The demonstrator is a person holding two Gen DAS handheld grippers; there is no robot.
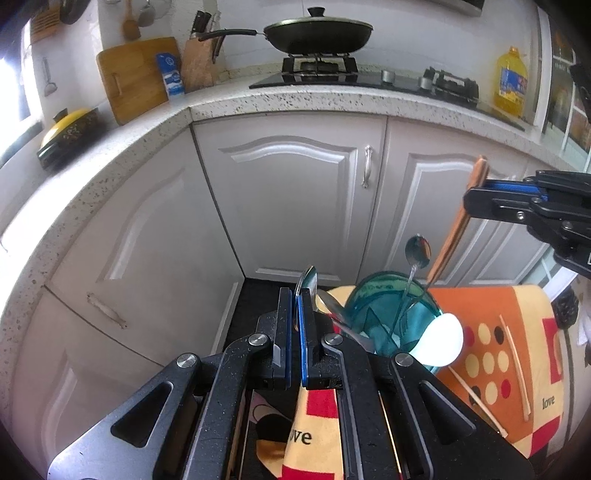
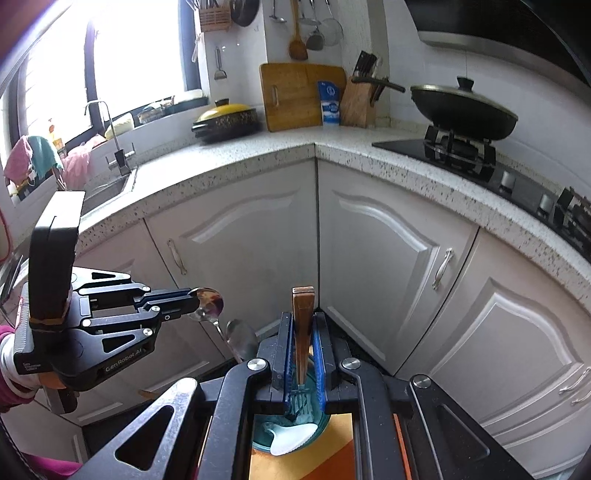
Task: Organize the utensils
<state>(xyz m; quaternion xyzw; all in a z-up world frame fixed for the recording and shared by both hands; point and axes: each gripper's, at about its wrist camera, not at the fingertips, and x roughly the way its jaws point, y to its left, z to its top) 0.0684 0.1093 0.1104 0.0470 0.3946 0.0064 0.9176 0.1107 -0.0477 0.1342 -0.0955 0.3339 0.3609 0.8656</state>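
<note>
A teal glass cup [image 1: 391,317] stands on an orange patterned cloth [image 1: 517,332] and holds a metal spoon [image 1: 417,251] and a white spoon [image 1: 439,343]. My left gripper [image 1: 297,295] is shut on a metal spoon [image 1: 308,284], held left of the cup. My right gripper [image 2: 303,325] is shut on wooden chopsticks [image 2: 303,325], whose lower ends reach into the cup [image 2: 291,424]. The right gripper [image 1: 480,192] with the chopsticks [image 1: 458,225] shows at the right of the left wrist view. The left gripper [image 2: 192,301] with its spoon [image 2: 208,302] shows in the right wrist view.
Loose chopsticks [image 1: 517,369] lie on the cloth. White cabinet doors [image 1: 295,192] and a speckled counter [image 1: 258,103] stand behind. On the counter are a wok [image 1: 317,35] on a stove, a knife block [image 1: 197,62], a cutting board [image 1: 136,77] and an oil bottle [image 1: 511,79].
</note>
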